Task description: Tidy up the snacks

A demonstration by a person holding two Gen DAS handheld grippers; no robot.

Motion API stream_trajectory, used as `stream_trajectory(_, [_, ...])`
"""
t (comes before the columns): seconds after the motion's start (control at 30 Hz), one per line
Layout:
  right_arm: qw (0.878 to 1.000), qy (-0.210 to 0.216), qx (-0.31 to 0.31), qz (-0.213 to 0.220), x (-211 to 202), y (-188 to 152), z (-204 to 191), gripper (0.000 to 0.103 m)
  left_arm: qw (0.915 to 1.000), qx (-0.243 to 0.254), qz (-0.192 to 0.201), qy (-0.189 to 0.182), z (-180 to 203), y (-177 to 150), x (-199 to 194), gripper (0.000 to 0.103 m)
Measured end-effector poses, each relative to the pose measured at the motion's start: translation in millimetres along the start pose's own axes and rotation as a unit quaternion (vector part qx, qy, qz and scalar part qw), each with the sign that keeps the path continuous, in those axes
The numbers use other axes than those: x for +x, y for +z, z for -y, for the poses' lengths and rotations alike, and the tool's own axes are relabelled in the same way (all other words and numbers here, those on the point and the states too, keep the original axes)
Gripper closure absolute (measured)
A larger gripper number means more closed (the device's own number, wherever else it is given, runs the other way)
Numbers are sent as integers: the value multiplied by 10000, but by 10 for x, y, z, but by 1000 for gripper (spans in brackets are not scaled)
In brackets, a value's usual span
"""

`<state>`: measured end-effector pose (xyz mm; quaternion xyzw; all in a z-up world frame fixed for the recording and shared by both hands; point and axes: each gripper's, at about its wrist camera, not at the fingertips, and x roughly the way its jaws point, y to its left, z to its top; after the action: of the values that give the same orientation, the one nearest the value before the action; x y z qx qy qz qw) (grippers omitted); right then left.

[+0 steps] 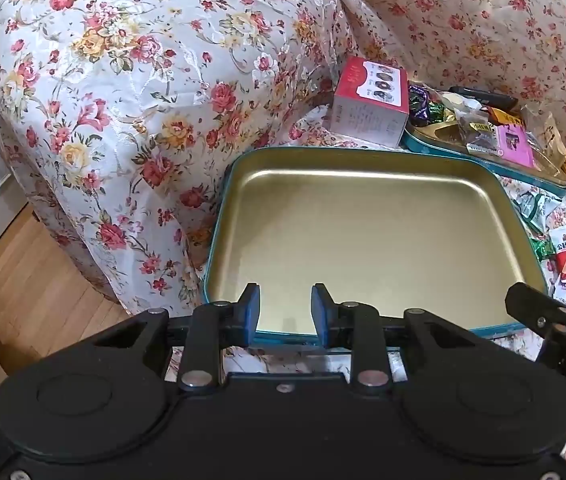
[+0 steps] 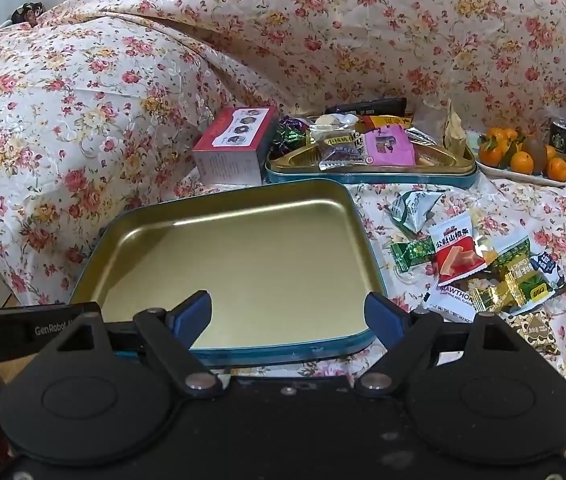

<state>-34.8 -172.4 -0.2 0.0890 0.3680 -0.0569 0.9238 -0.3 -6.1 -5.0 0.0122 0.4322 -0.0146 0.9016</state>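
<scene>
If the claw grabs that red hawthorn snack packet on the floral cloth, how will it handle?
The red hawthorn packet looks like a thin, puffed foil pouch, so it is probably light and will likely crumple or flex when squeezed. Its glossy film may be slippery between the pads. It lies against other wrappers, so pushing it would probably shift those too.

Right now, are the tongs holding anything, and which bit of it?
Nothing is held. The left tongs hang part-open over the empty tin's near rim, with only air between them; the right tongs gape wide, also empty.
</scene>
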Motion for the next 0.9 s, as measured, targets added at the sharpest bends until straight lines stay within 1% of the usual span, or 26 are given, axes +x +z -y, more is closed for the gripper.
stream_trajectory(0.9, [9999, 38, 78, -87, 16, -7, -17, 15, 9999, 108, -17, -57, -10, -5, 35, 65])
